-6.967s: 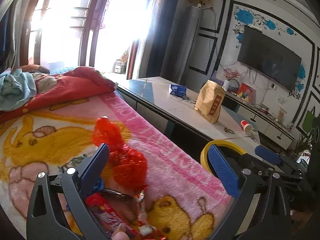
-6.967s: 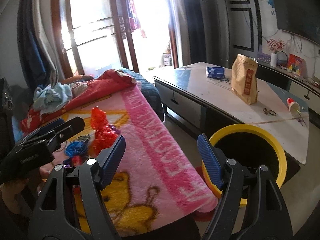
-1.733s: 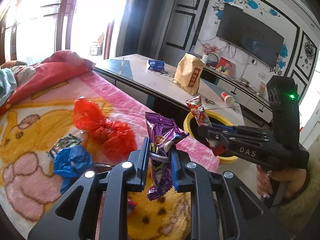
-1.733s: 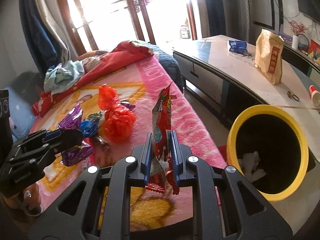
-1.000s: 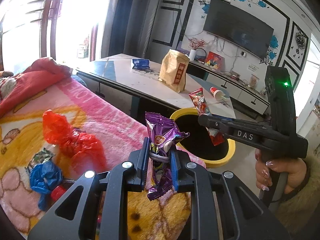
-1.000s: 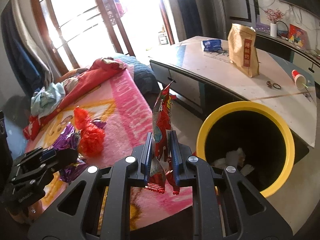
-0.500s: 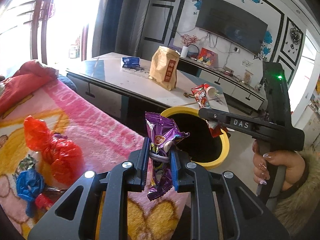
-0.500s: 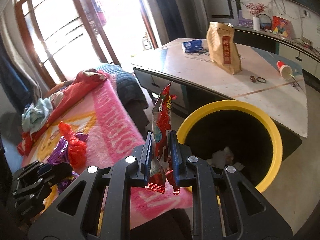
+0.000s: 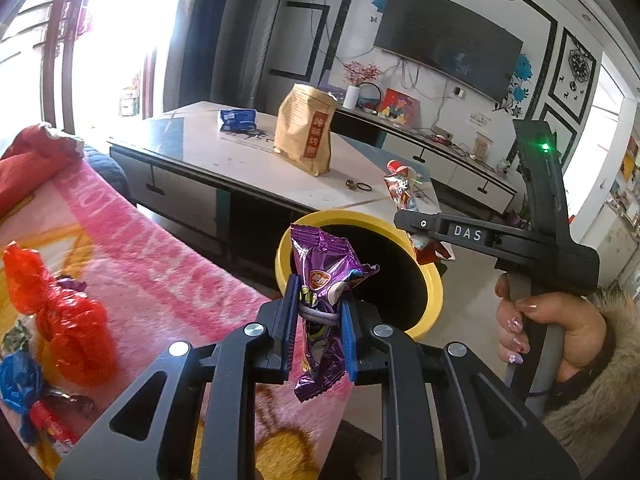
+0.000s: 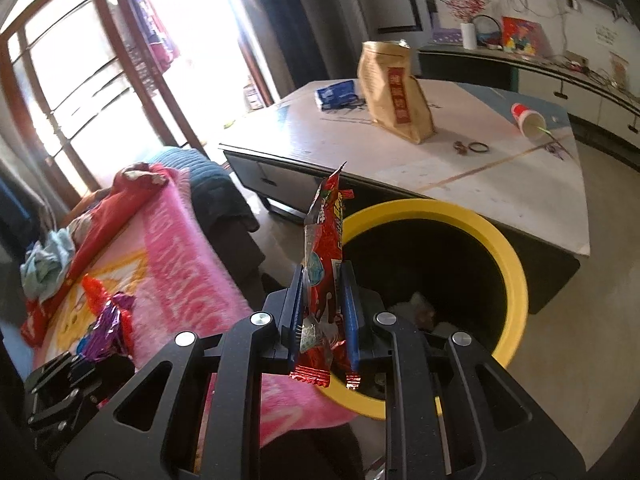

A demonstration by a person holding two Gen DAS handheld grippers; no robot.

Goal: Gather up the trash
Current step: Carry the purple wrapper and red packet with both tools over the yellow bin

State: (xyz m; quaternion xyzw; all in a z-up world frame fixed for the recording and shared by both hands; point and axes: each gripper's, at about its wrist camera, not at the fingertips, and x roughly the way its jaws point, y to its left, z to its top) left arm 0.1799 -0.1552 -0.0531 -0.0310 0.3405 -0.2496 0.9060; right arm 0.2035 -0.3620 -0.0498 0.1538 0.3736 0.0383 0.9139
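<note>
Sunlit windows brighten a living room where a pink cartoon blanket (image 9: 160, 256) covers a bed beside a low white table (image 10: 480, 168). Between the bed and the table stands a black trash bin with a yellow rim (image 10: 516, 280), with some pale crumpled rubbish in its bottom.

Left tool (image 9: 319, 320) is clamped on a purple snack wrapper (image 9: 324, 280), which stands upright between its blue pads just in front of the bin's near rim. Right tool (image 10: 323, 308) is clamped on a red snack wrapper (image 10: 326, 240), also upright, at the bin's near edge. In the left wrist view the right tool reaches over the bin opening, gripped by a hand (image 9: 560, 332) in a fur-cuffed sleeve.

On the blanket lie a red plastic bag (image 9: 60, 312), a blue bag (image 9: 18, 380) and other wrappers. A brown paper bag (image 10: 396, 96), a blue packet (image 10: 336, 94) and a tipped red paper cup (image 10: 526, 118) sit on the table.
</note>
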